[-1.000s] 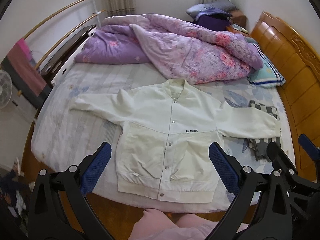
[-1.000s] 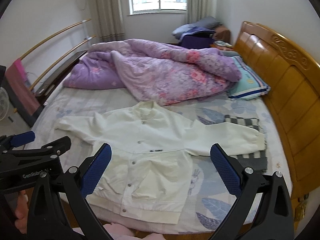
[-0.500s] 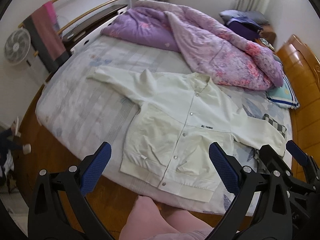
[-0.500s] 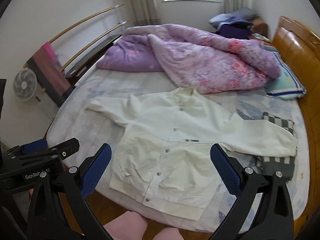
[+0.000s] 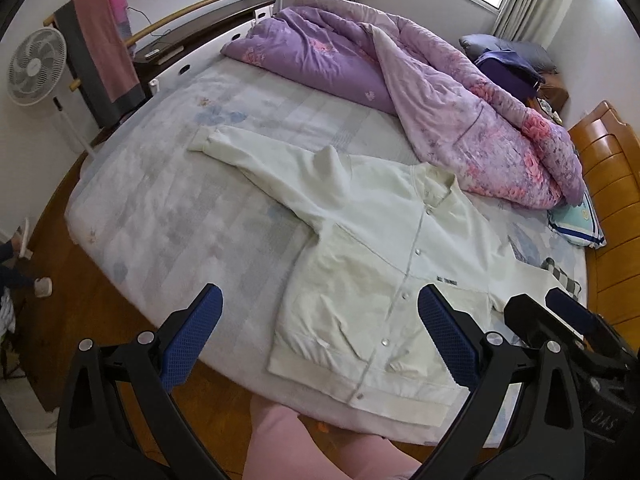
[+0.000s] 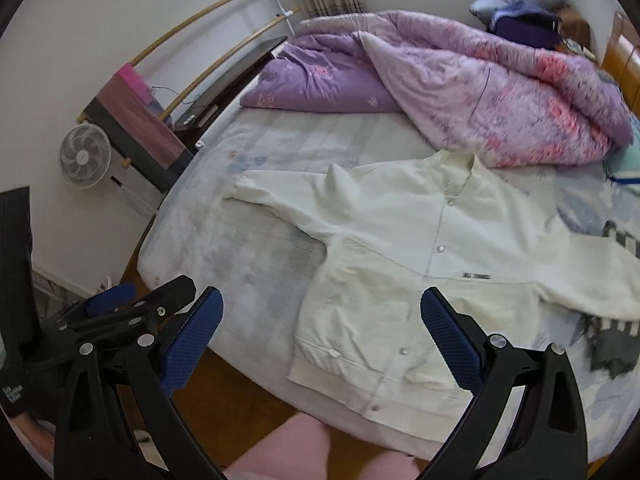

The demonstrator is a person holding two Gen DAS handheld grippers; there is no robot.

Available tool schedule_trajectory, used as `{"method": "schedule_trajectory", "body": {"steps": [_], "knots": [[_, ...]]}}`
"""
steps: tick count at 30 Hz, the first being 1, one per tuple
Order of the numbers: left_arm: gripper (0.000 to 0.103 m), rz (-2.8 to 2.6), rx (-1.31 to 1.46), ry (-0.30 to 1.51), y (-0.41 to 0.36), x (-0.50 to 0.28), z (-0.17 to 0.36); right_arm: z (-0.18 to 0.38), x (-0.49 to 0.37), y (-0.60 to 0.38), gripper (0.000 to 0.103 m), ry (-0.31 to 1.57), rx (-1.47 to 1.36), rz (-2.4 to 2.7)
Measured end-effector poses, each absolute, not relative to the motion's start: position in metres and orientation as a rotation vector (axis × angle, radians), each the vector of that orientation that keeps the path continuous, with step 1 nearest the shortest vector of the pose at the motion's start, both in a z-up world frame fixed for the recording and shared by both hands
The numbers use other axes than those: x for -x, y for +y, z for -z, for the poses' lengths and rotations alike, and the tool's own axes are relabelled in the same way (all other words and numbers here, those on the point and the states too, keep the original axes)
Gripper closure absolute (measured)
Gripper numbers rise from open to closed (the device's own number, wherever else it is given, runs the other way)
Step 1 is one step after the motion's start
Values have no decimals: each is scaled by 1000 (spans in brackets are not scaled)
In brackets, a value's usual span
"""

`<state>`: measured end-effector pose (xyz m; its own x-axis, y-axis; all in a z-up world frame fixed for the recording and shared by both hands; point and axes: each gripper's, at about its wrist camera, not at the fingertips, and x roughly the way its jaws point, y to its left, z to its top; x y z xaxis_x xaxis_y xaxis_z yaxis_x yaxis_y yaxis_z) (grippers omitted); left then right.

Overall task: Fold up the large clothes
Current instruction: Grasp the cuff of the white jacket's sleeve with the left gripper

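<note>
A cream white snap-button jacket (image 5: 384, 264) lies flat and face up on the bed, sleeves spread, its hem at the near edge. It also shows in the right wrist view (image 6: 420, 264). My left gripper (image 5: 320, 336) is open and empty, held above the near bed edge over the jacket's lower left side. My right gripper (image 6: 320, 340) is open and empty, above the jacket's hem corner. The right gripper shows at the right of the left wrist view (image 5: 568, 320); the left gripper shows at the left of the right wrist view (image 6: 132, 304).
A bunched purple floral quilt (image 5: 420, 80) covers the far part of the bed (image 5: 180, 216). A checked cloth (image 5: 560, 276) lies under the jacket's right sleeve. A wooden headboard (image 5: 612, 184) is at right. A fan (image 5: 36, 68) and a towel rail (image 5: 104, 44) stand at left.
Both grippers have swung to the left, so the jacket now sits further right in both views and the fan and towel rail have come into view. Both stay open and empty.
</note>
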<state>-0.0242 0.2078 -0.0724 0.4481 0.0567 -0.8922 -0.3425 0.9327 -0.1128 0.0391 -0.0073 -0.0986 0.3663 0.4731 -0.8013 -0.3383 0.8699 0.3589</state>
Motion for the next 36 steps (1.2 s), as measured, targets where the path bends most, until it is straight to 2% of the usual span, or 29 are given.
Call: {"method": "schedule_trajectory", "body": {"steps": [6,11,13,15,19,22,24,26,33,36], "knots": [[5,-184,213,1100,283,-27,98,125,-79,59,7,1221,-285,-411],[5,-156,179,1137,346,-81,138,155,-120,107,8,1247,-309,-329],[5,-138,198,1130,371,-101,153,165,-135,121,10,1241,-293,-308],[5,-129,220,1144,396,-121,171,177,-156,137,22,1237,-285,-296],[5,-181,285,1166,442,-166,212,204,-197,158,23,1249,-277,-247],[5,-206,367,1166,477,-194,243,220,-218,169,37,1249,-249,-230],[5,-223,429,1169,498,-209,267,233,-234,176,56,1262,-201,-206],[5,-267,497,1217,521,-225,301,248,-250,181,65,1270,-168,-184],[5,-376,703,1222,586,-255,383,305,-277,180,85,1306,-105,-115],[6,-436,772,1221,609,-267,415,328,-281,177,87,1336,-107,-93]]}}
